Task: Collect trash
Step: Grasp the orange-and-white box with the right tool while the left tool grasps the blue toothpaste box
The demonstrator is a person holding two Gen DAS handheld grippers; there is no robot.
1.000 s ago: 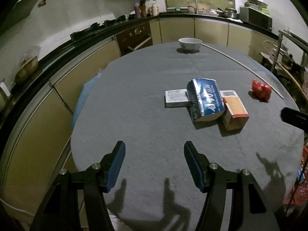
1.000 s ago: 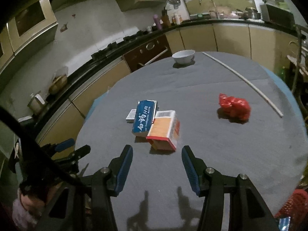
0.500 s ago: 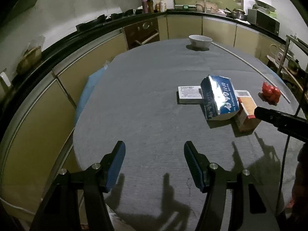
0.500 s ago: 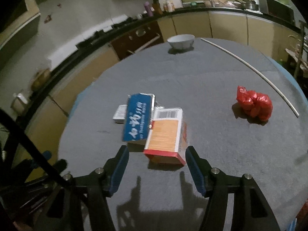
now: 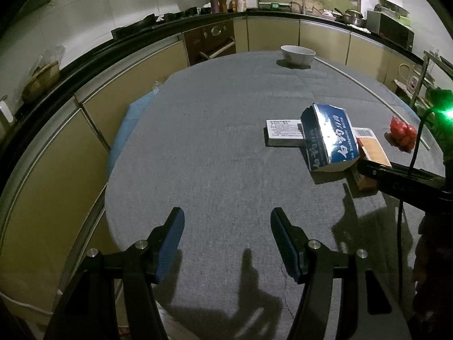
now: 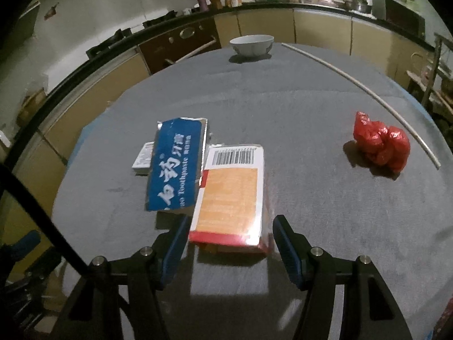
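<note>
Blue box (image 6: 177, 164): "Toothpaste" readable in white, beside large Chinese characters. Orange box (image 6: 230, 195): barcode on its white end, digits too small. White box (image 5: 283, 132): fine print, illegible.

Three boxes (image 6: 230, 195), one red bag (image 6: 380, 144), one bowl (image 6: 251, 44).

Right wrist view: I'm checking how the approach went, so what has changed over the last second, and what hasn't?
The right gripper came down and forward to the orange box, whose near end now sits between its fingers; nothing is gripped yet. In the left view it now reaches in at the right. The left gripper stayed open and empty. The blue toothpaste box, red bag and bowl lie where they were.
</note>
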